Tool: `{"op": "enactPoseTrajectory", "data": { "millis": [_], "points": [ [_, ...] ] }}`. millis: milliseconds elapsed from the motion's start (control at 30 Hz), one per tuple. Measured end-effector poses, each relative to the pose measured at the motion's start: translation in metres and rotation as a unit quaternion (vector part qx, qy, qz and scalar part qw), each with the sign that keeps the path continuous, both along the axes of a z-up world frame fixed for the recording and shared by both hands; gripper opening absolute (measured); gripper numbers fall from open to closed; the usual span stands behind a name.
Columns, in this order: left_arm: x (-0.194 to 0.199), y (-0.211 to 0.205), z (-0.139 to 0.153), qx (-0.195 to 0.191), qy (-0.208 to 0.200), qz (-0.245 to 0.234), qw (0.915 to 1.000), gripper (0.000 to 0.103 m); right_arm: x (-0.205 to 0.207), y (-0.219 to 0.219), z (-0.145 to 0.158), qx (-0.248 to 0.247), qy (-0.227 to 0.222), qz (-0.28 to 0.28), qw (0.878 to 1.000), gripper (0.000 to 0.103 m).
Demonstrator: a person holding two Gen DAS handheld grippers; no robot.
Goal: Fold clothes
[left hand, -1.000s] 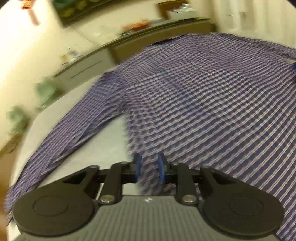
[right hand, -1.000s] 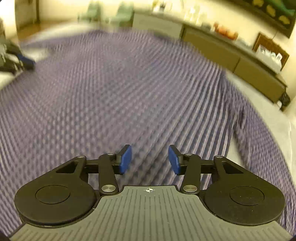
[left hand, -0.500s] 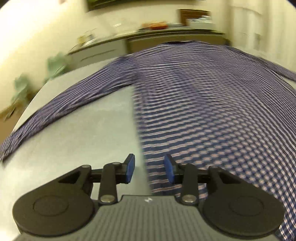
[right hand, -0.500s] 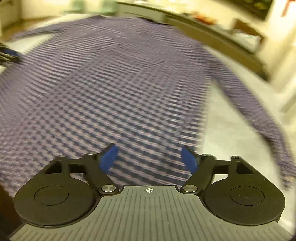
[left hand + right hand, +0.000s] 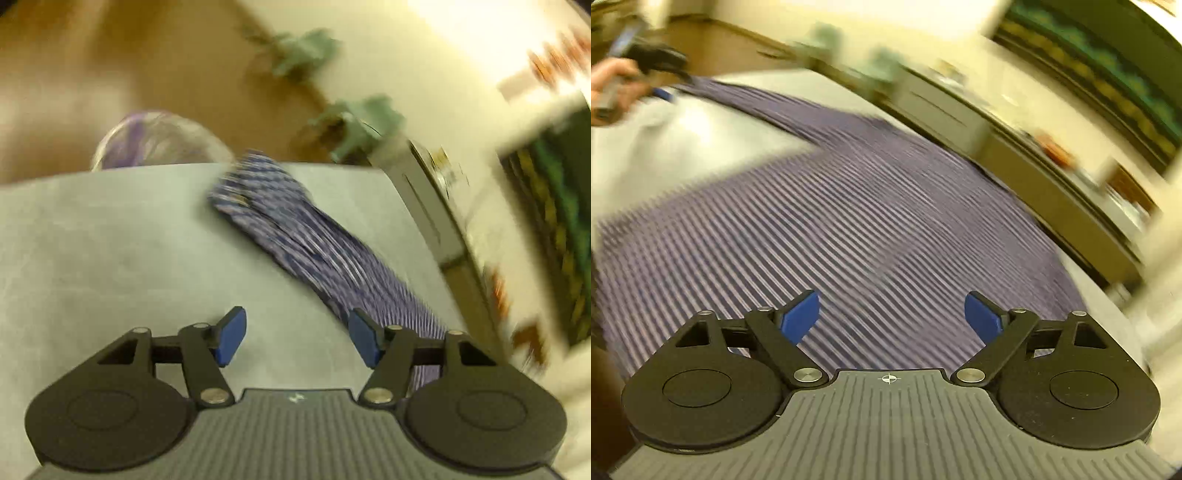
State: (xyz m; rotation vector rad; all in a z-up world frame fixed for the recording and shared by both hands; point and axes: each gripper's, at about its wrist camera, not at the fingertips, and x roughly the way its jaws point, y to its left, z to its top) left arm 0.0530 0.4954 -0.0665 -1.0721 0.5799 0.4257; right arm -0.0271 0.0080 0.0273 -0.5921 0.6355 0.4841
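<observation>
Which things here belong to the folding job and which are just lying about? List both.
Part of the job:
- blue and white checked shirt, its sleeve lying across the pale grey table
- left gripper, open
- right gripper, open

Lying about:
- clear plastic bag
- long low sideboard

Left gripper [image 5: 297,338]: jaws wide apart, bare counter [image 5: 110,258] ahead and to its left, free to pass. Shirt sleeve [image 5: 295,229] runs diagonally just beside its right finger. Right gripper [image 5: 892,319]: jaws wide apart over the shirt [image 5: 868,221]; cabinet [image 5: 1052,192] bounds the counter's far side.
</observation>
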Motion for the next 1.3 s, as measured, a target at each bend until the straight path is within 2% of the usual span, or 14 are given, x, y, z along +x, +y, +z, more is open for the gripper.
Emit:
{"op": "enactPoseTrajectory", "data": {
  "millis": [67, 267, 633, 700, 733, 800, 833, 1000, 1033, 1067, 1100, 1200, 1267, 1300],
  "points": [
    [-0.012, 0.02, -0.004, -0.043, -0.034, 0.034, 0.9979, 0.069, 0.014, 0.055, 0.003, 0.016, 0.015, 0.045, 0.999, 0.089],
    [-0.023, 0.054, -0.011, -0.083, -0.081, 0.079, 0.9901, 0.076, 0.059, 0.232, -0.035, 0.011, -0.012, 0.151, 0.988, 0.089],
    [-0.022, 0.084, -0.038, -0.117, -0.078, 0.059, 0.9883, 0.082, 0.12, 0.498, -0.123, -0.066, -0.05, 0.299, 0.951, 0.091],
    [-0.018, 0.085, -0.038, -0.114, -0.082, 0.048, 0.9889, 0.083, 0.133, 0.508, -0.125, -0.05, -0.059, 0.308, 0.948, 0.092],
    [-0.015, 0.085, -0.038, -0.113, -0.085, 0.041, 0.9891, 0.083, 0.137, 0.509, -0.124, -0.039, -0.042, 0.304, 0.951, 0.085],
    [-0.008, 0.085, -0.037, -0.111, -0.092, 0.028, 0.9892, 0.085, 0.149, 0.514, -0.121, -0.019, 0.0, 0.29, 0.957, 0.036],
    [-0.004, 0.084, -0.037, -0.107, -0.094, 0.02, 0.9896, 0.086, 0.155, 0.517, -0.123, -0.018, 0.015, 0.281, 0.959, 0.0],
    [0.024, 0.083, -0.038, -0.078, -0.112, 0.008, 0.9906, 0.085, 0.152, 0.495, -0.103, 0.051, 0.027, 0.274, 0.96, 0.0],
    [0.029, 0.082, -0.038, -0.073, -0.117, 0.008, 0.9904, 0.073, 0.15, 0.488, -0.097, 0.067, 0.033, 0.273, 0.959, 0.0],
    [0.036, 0.08, -0.04, -0.067, -0.112, 0.001, 0.9915, 0.027, 0.149, 0.485, -0.095, 0.072, 0.04, 0.274, 0.958, 0.0],
    [0.042, 0.078, -0.041, -0.061, -0.106, -0.006, 0.9924, 0.006, 0.148, 0.481, -0.093, 0.078, 0.046, 0.274, 0.957, 0.0],
    [0.052, 0.064, -0.032, -0.031, -0.109, -0.015, 0.9934, 0.009, 0.154, 0.455, -0.084, 0.09, 0.066, 0.261, 0.959, 0.0],
    [0.054, 0.051, -0.018, -0.008, -0.127, -0.025, 0.9915, 0.009, 0.164, 0.423, -0.072, 0.128, 0.08, 0.225, 0.963, 0.025],
    [0.057, 0.036, -0.004, 0.035, -0.135, -0.047, 0.989, 0.009, 0.174, 0.403, -0.064, 0.157, 0.089, 0.193, 0.964, 0.034]
  ]
}}
